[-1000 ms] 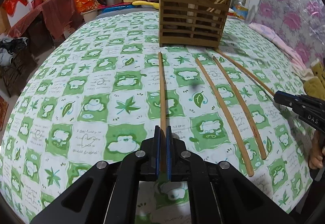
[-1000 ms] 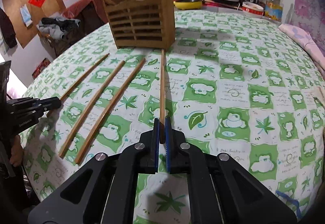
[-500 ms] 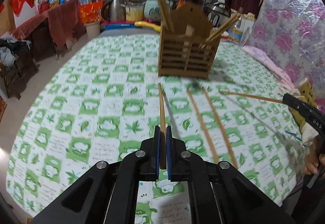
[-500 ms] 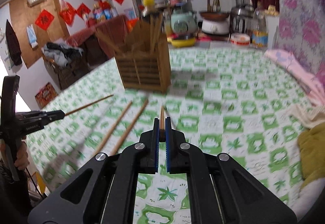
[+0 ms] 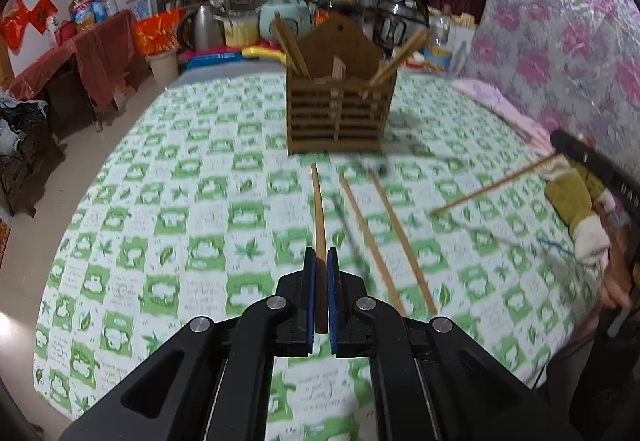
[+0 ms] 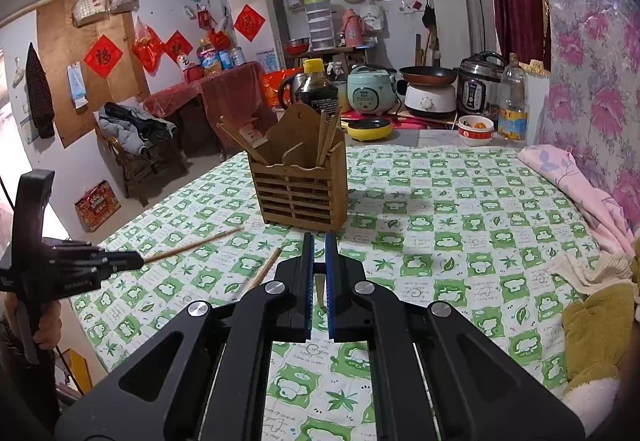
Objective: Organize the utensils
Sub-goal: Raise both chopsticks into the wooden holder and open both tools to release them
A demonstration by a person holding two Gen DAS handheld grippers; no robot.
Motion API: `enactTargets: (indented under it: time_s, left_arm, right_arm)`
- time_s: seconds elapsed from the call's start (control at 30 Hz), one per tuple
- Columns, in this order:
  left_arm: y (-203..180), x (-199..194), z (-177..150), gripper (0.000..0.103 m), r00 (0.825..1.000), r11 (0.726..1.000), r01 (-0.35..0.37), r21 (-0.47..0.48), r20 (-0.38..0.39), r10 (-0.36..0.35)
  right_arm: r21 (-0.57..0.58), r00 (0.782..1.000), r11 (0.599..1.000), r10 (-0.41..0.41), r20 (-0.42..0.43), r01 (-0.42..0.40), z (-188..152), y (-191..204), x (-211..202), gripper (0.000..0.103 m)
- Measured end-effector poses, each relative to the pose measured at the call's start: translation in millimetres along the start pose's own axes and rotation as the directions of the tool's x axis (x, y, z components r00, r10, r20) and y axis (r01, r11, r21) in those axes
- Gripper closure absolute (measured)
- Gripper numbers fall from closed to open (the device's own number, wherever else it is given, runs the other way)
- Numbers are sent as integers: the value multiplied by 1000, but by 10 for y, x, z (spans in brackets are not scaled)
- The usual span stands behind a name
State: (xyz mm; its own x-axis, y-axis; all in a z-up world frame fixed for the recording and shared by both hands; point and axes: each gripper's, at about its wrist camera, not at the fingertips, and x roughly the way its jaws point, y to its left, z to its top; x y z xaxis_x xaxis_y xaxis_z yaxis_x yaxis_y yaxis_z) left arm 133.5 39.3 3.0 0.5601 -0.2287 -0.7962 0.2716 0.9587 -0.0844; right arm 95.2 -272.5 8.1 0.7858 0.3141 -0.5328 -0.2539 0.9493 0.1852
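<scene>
The cloth-covered desk (image 5: 160, 221) carries a slatted wooden holder (image 5: 340, 113) at 12 o'clock in the left view, already stocked with several sticks. The left hand-held gripper (image 5: 320, 261) is pressed together on one chopstick (image 5: 318, 209), whose tip points at the holder. At 3 o'clock the right hand-held gripper (image 5: 592, 161) pinches a second chopstick (image 5: 496, 185), held clear of the cloth. Two loose chopsticks (image 5: 368, 237) lie on the desk at 1 o'clock of the left gripper. The step in hand looks like carrying both sticks to the holder. Next, each needs tipping upright over a compartment before release.
</scene>
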Motion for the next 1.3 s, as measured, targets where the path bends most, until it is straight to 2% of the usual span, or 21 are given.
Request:
enactTargets:
  time_s: [0.17,0.33,0.4,0.7,0.9,1.17,1.3]
  left_arm:
    - [45,95,-128,97,994,1000,23,21,-107,-21]
    - [41,249,-134,97,974,998,52,41,-221,-42]
    - [42,277,-81,97,969,997,64,34,-239,-54]
    - [-75,139,235,97,984,997,75,35,-166,-68]
    - [-97,-43,508,97,993,996,84,12,-78,-83]
    - [-92,-266,1095,97,997,997,77,0,15,-77]
    - [-37,-314,1421,97,998,998,54,-12,10,-54]
  right_arm:
    - [-2,1000,1000,3,-3,-3,16,25,35,97]
    - [-3,1000,1000,7,-7,-7,28,40,102,96]
    - [3,1000,1000,7,-3,-7,31,36,103,96]
    - [27,1000,1000,8,-4,-8,9,-37,113,97]
    - [31,1000,999,13,8,-13,39,-31,100,97]
    - [-12,998,1000,28,62,-27,443,86,131,97]
    - [-24,995,999,34,97,-32,740,132,205,97]
